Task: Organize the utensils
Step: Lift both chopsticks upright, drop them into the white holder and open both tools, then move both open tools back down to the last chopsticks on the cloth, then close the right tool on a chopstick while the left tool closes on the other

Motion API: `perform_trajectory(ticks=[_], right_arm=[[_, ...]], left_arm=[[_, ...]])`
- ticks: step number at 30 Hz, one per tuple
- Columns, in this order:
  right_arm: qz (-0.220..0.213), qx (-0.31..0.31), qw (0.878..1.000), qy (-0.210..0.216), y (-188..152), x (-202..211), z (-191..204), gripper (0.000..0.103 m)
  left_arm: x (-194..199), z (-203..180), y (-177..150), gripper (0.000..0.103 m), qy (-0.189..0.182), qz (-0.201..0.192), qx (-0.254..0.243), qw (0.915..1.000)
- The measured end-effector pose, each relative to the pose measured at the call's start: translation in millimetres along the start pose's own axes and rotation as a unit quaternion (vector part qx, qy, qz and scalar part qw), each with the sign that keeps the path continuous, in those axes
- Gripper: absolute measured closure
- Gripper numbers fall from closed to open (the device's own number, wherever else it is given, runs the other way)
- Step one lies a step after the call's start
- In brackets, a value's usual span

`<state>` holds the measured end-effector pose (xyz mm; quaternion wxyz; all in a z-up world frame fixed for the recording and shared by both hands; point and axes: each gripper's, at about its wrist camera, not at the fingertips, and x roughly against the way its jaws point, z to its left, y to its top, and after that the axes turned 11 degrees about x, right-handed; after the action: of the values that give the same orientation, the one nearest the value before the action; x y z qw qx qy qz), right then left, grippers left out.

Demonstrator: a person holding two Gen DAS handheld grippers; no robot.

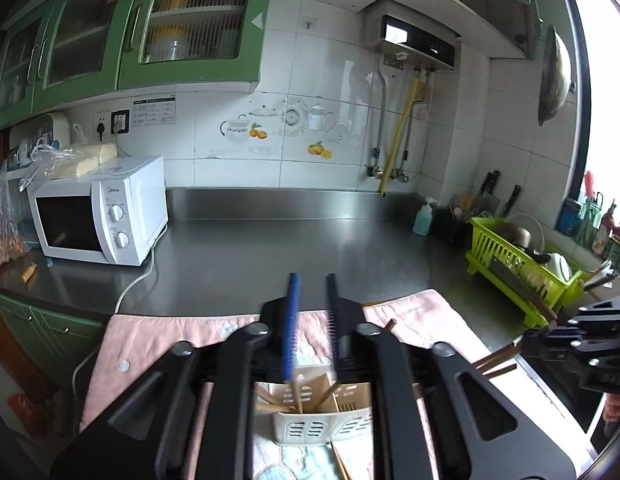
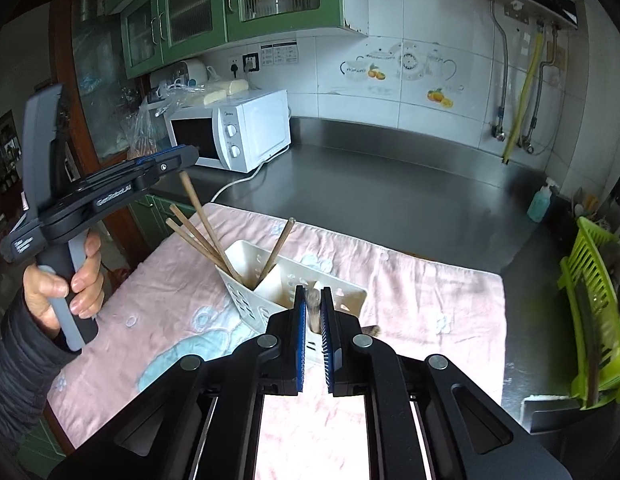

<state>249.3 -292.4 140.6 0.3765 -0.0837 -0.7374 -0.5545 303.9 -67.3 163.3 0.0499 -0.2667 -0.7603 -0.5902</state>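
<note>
A white slotted utensil caddy (image 2: 269, 280) stands on a pink towel (image 2: 410, 292); it also shows under my left gripper (image 1: 305, 420). Several wooden chopsticks (image 2: 201, 228) lean in its left compartments. My left gripper (image 1: 313, 280) is raised above the caddy, fingers a little apart with nothing between them; it also shows in the right wrist view (image 2: 177, 158). My right gripper (image 2: 313, 300) is shut on the end of a wooden utensil (image 2: 312, 306) over the caddy's right compartment. In the left wrist view it (image 1: 526, 340) holds wooden sticks (image 1: 496, 360).
A white microwave (image 1: 101, 212) stands at the left on the steel counter (image 1: 293, 248), its cord trailing forward. A green dish rack (image 1: 518, 276), a soap bottle (image 1: 424, 218) and knives stand at the right. A loose chopstick (image 1: 340, 462) lies on the towel.
</note>
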Motion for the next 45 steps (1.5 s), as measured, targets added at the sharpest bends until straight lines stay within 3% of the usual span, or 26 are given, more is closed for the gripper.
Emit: perform_trajectory(ticks=[1,2,5,13,20,26,33,45], right_arm=[[-0.003,0.001,1.0,-0.004,-0.4,-0.8,0.8,0.094],[-0.006,0.003,1.0,-0.007,-1.0,-0.5,2.0,0.09],[-0.018,0.006,1.0,-0.021,-5.5,5.3,5.8,0.079],[-0.043,-0.004,0.999,-0.014,-40.7,24.1,34.4,0.079],[-0.021,-0.023,1.0,0.001,-98.8,1.5,81.5,0.079],[0.015,-0.045,0.999,0.004,-153.6,-38.3,130.1,0.079],[0.05,-0.078,0.996,0.007,-194.5,-76.8,158.7,0.081],[0.074,-0.109,0.991,-0.003,-201.8,-105.1,167.0,0.09]], left_arm=[[2.4,-0.3,-0.8,0.065,-0.001,-0.002,0.0,1.0],[5.0,-1.3,-2.0,0.062,-0.002,-0.005,-0.001,1.0],[15.3,-2.4,-5.9,0.059,-0.005,-0.01,-0.007,0.9999],[51.6,5.4,-27.8,0.053,0.002,-0.013,0.003,0.9999],[82.3,30.5,-69.5,0.045,0.027,0.004,0.027,0.9993],[99.4,69.4,-109.9,0.043,0.054,0.024,0.069,0.9958],[108.1,106.0,-148.6,0.041,0.084,0.043,0.099,0.9907],[112.6,127.7,-183.2,0.041,0.094,0.057,0.113,0.9875]])
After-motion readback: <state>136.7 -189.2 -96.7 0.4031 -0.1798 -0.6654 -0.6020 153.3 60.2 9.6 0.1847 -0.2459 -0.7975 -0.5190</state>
